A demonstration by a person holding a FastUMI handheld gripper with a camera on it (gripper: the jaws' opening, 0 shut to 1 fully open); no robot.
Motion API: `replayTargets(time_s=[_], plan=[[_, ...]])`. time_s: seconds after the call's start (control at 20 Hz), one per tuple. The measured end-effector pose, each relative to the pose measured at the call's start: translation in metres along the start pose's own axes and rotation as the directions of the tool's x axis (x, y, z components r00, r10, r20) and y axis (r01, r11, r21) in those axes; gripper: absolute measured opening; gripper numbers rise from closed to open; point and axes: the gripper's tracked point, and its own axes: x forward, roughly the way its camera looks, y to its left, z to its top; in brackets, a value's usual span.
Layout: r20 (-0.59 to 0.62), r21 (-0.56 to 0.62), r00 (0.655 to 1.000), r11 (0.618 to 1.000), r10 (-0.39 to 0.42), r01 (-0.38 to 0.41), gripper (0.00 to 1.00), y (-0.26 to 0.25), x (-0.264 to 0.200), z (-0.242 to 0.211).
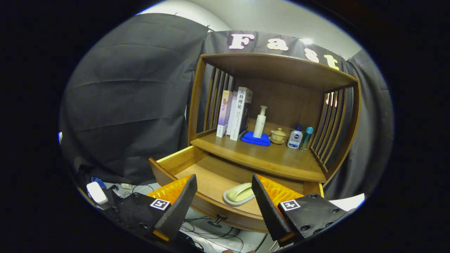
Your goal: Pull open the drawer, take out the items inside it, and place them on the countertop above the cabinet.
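Observation:
The wooden cabinet's drawer point(182, 160) stands pulled open below the countertop point(260, 158). A pale green oval item point(239, 194) lies on the drawer floor, close to the front wall and just left of my right finger. My gripper point(225, 186) hovers above the drawer's front, open, with nothing between its black ribbed fingers point(182, 202). The drawer's small knob point(220, 218) shows under the front panel, between the fingers.
On the countertop stand books point(235, 113), a white pump bottle point(260, 122) on a blue cloth point(256, 138), a small lidded cup point(278, 135) and two small bottles point(299, 137). Slatted side walls and a top shelf point(281, 68) enclose it. Cables point(207, 233) lie on the floor below.

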Motion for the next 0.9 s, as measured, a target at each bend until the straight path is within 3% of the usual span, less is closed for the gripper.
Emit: replayTargets(time_s=[0.15, 0.5, 0.9], plan=[[-0.021, 0.04, 0.999, 0.998, 0.04, -0.039, 0.98, -0.005, 0.018, 0.014], [-0.189, 0.196, 0.981, 0.981, 0.039, -0.002, 0.98, -0.03, 0.068, 0.001], [-0.426, 0.365, 0.902, 0.926, 0.075, 0.095, 0.98, -0.049, 0.122, -0.059]])
